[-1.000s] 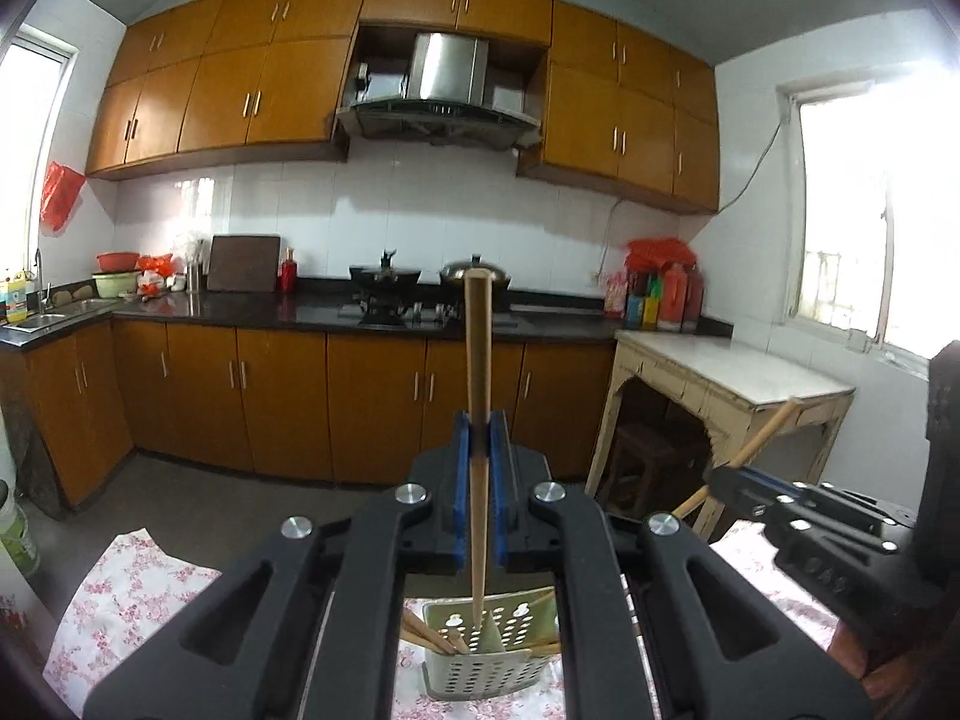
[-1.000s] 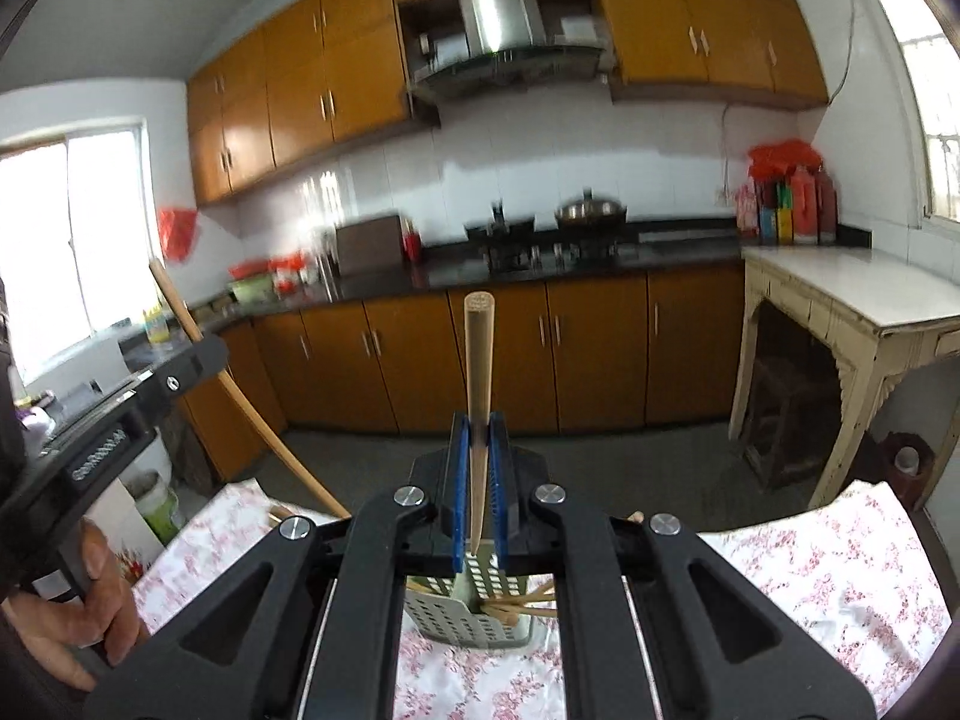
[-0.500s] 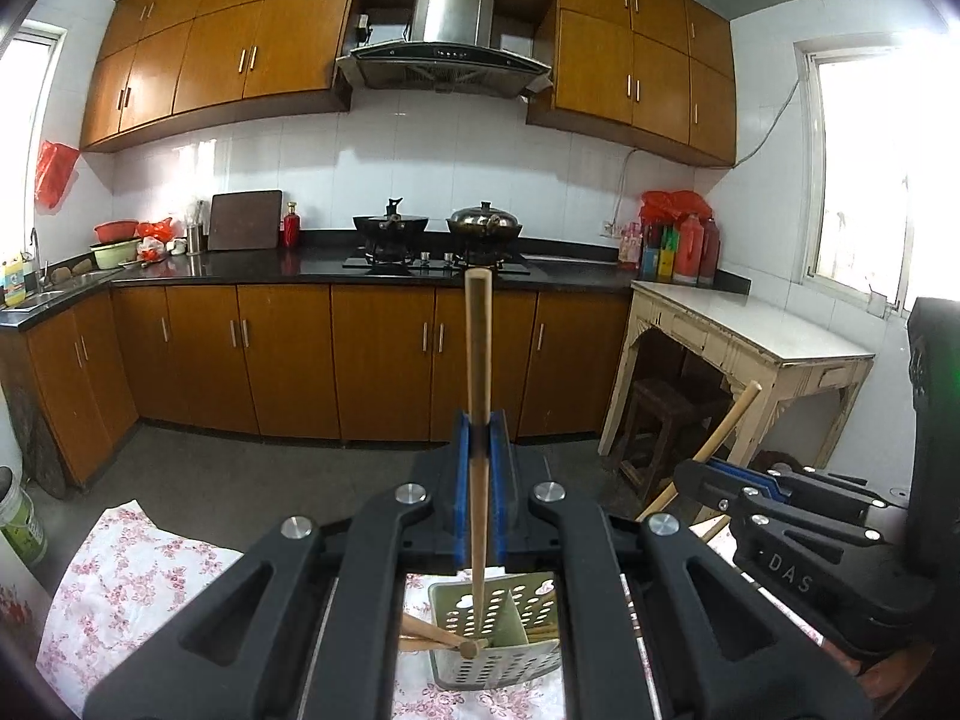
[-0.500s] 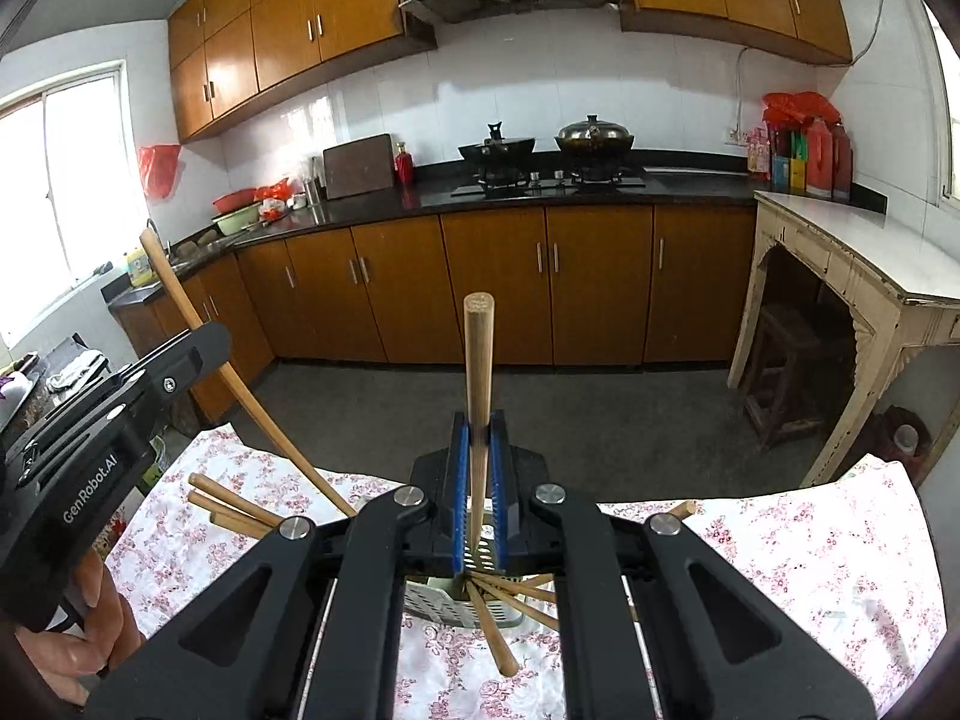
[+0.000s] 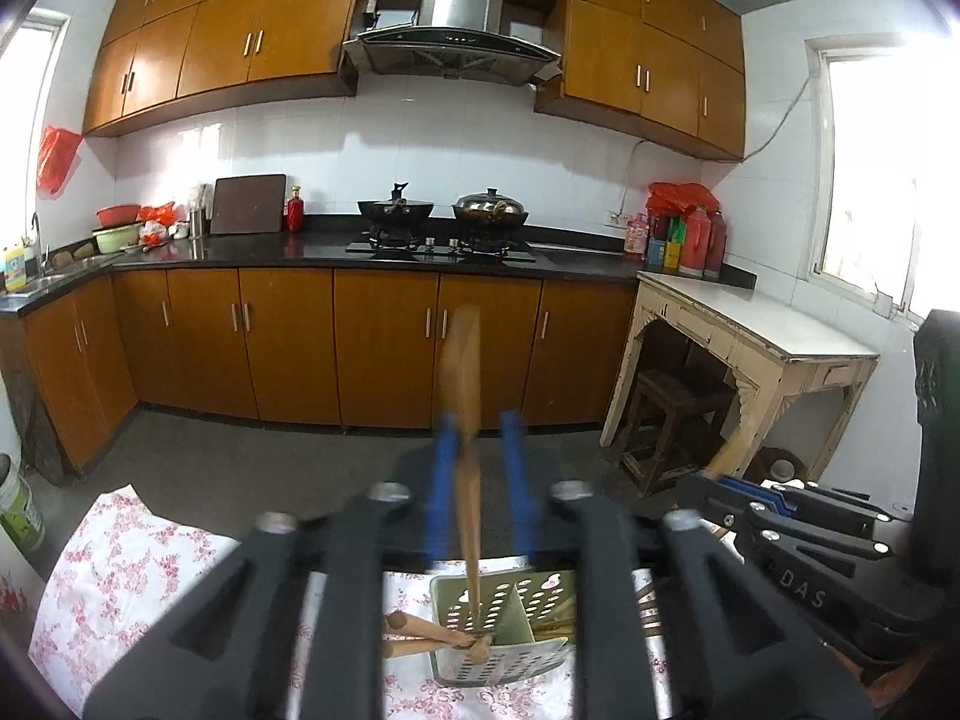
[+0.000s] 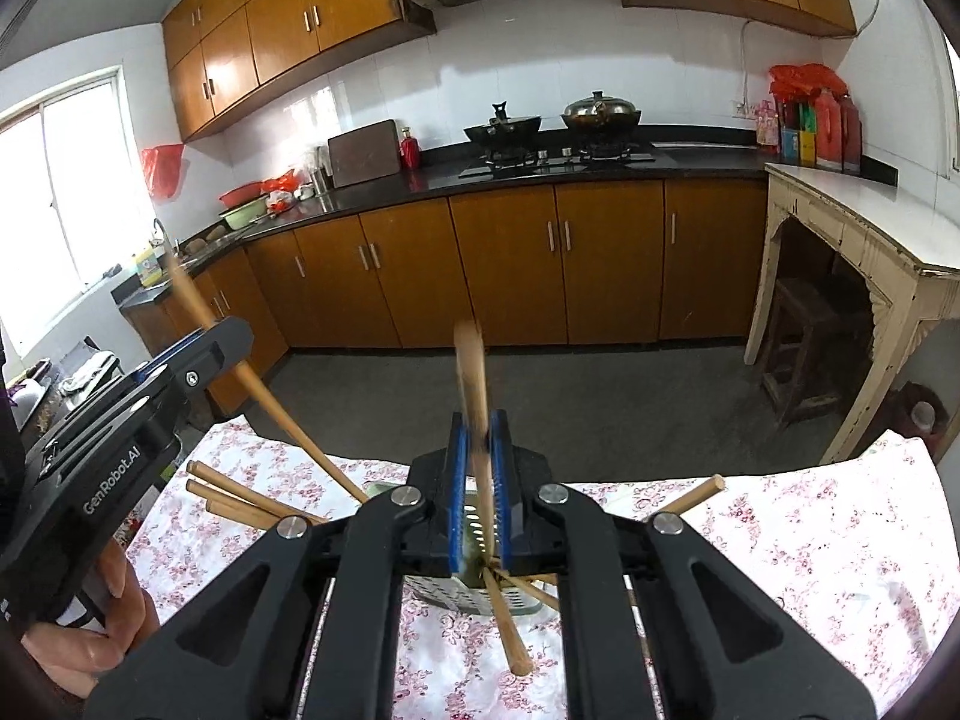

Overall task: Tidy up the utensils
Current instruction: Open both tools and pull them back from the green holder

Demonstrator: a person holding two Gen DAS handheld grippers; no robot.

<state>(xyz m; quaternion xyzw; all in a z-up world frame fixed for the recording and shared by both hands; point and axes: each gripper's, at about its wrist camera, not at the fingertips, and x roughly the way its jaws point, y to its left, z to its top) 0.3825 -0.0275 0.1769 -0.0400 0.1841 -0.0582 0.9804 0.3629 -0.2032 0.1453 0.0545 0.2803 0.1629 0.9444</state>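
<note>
Wide shot first: the table under its floral cloth (image 6: 780,540) fills the foreground, kitchen counters running behind it. In the middle of the cloth stands the perforated utensil holder (image 5: 522,594), upright, with a divider splitting it into compartments, and both tools are hovering right over it.

Over to the left gripper (image 5: 478,426): its jaws have just been opening and now they stand clearly apart, blue pads no longer squeezing. A wooden chopstick (image 5: 459,360) stands between them, leaning against the left-hand pad, its lower end down inside the holder. That one looks released, or as good as.

And the right gripper (image 6: 477,420): its jaws have just been opening too, only a crack, with a narrow gap showing either side of its own chopstick (image 6: 471,360). The stick is smeared with blur and tilted, so I judge it is slipping free towards the holder below.

Smaller details now: a bundle of spare chopsticks (image 6: 240,492) pokes out low on the left. Whether they rest on the cloth or in the holder, I cannot tell. One stray chopstick (image 6: 510,630) lies slanted out of the holder towards the camera.

Handling call: these sticks are light, stiff, smooth and round, so they roll and pivot easily in a pinch. Best taken near the thick upper third, square across the pads, keeping the tip pointing straight down into a compartment
</note>
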